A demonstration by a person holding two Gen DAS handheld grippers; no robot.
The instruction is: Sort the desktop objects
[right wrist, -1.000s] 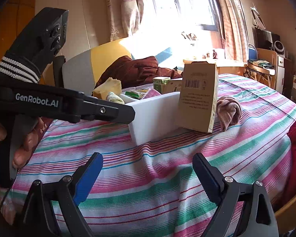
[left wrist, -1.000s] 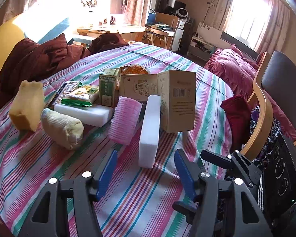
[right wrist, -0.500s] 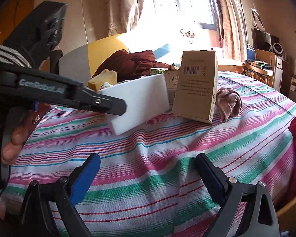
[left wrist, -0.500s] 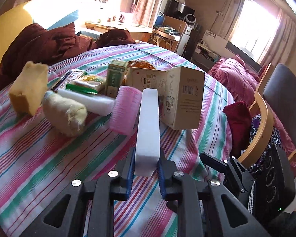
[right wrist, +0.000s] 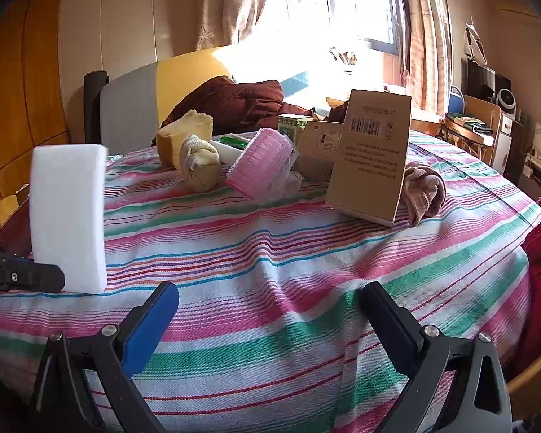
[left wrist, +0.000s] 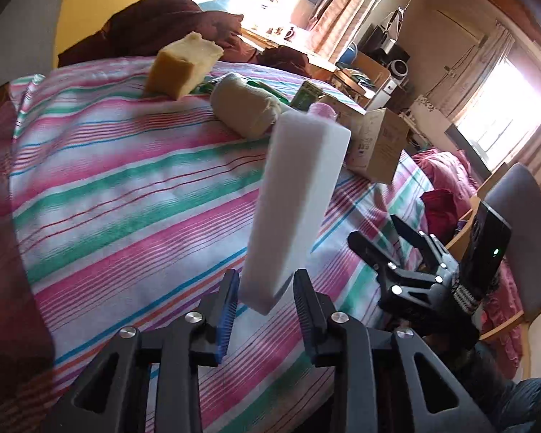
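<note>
**Holding a white sponge above the striped table**

Gripping the white block's lower end, the left gripper [left wrist: 265,310] held the sponge [left wrist: 299,202] upright and slightly tilted, clear of the tablecloth [left wrist: 126,195]. The right gripper [right wrist: 270,321] hung wide apart and empty near the table edge. Farther back sat a yellow sponge [right wrist: 185,135], a rolled sock [right wrist: 200,166], a pink brush [right wrist: 261,166] and a brown box [right wrist: 369,155].

A long white rectangular foam block [left wrist: 299,195] is standing upright at centre frame in the left wrist view, its lower end sitting between the left tool [left wrist: 267,303] fingers. In the right wrist view it [right wrist: 68,216] is showing at the left edge.
</note>
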